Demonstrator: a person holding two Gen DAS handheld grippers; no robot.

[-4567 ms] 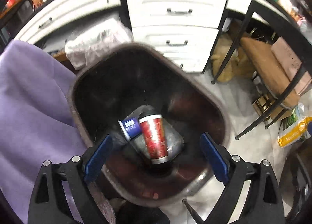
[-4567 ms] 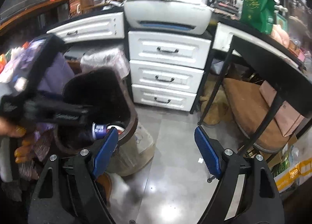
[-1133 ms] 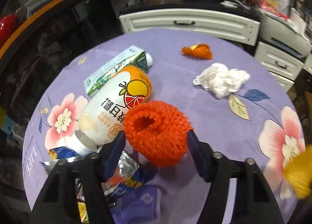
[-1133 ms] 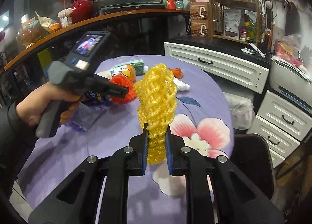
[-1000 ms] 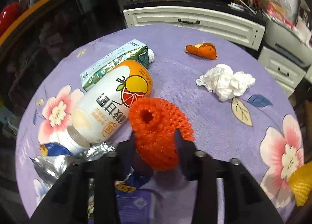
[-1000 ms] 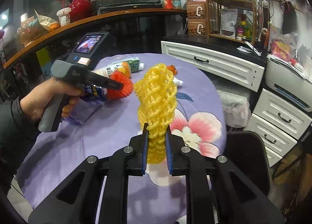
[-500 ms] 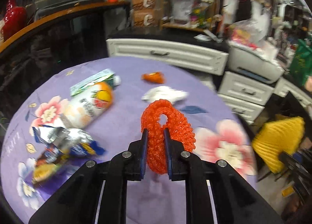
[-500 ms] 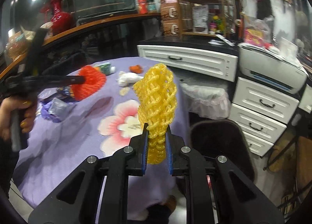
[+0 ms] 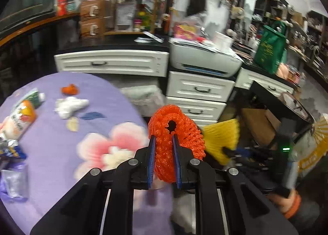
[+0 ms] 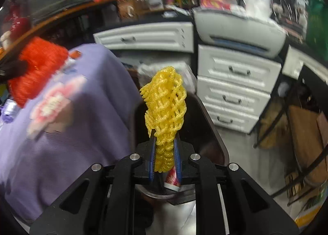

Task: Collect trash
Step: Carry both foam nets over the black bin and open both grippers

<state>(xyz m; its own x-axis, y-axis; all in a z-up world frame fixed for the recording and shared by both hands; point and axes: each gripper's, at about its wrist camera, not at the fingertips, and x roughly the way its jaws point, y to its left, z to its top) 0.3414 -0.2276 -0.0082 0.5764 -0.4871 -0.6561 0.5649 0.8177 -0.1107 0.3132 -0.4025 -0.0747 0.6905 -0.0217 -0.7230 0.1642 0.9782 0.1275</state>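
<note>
Left claw [image 9: 164,159] pinches orange net [image 9: 176,132]; right claw [image 10: 165,157] pinches yellow net [image 10: 166,104] — bin [image 10: 213,132] below.

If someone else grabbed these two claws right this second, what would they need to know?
Left claw: shut on the orange foam net, lifted above the table's edge.
Right claw: shut on the yellow foam net, held over the dark bin.
Done: a red can already lies in the bin.
Left: drop both nets, then clear the purple table: crumpled tissue, orange peel, juice bottle, carton, wrappers.
</note>
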